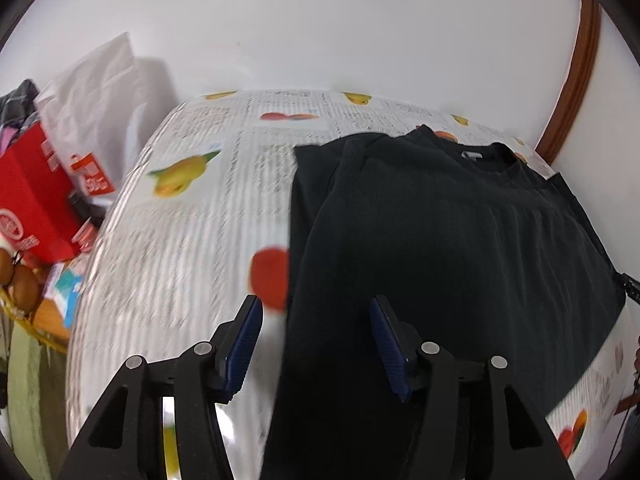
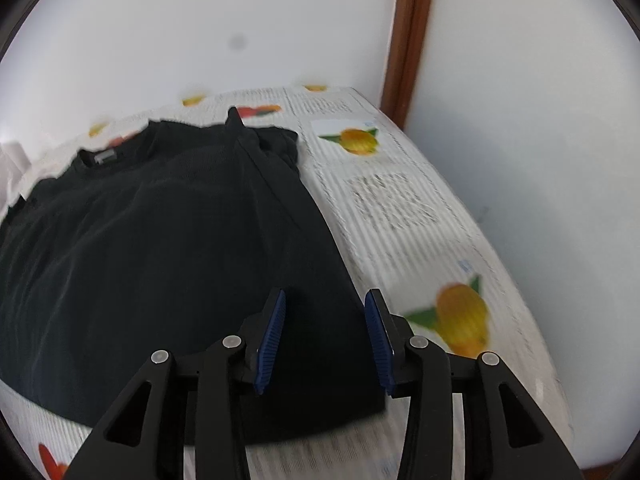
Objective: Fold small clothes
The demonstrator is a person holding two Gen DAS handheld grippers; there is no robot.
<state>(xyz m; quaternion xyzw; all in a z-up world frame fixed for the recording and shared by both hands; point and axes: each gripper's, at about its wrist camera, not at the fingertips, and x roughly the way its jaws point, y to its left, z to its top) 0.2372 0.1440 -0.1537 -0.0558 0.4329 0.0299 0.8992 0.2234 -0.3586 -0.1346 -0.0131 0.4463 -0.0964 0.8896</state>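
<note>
- Black T-shirt, crew neck with a grey label inside the collar, lies flat on the bench; both side edges are folded in over the body, so each side runs as a straight edge from shoulder to hem.
- Bench covering: white cloth printed with blurred lines of text and fruit pictures, yellow-orange and red; it stands against a white wall.
- Left hand-held gripper: black frame, blue ribbed pads, jaws spread apart with nothing pinched; it hovers over the shirt's left folded edge, one finger above the printed cloth, the other above the black fabric.
- Right hand-held gripper: same build, jaws parted, nothing between the pads; it hovers above the shirt's right folded edge near the hem corner.
- Red carton with white markings, off the bench's left side, partly cut off by the edge of the view.
- White bag behind the carton, leaning by the wall.
- Brown eggs in a yellow-rimmed basket, low at the left.
- Brown wooden frame, upright against the wall at the bench's far right corner.
</note>
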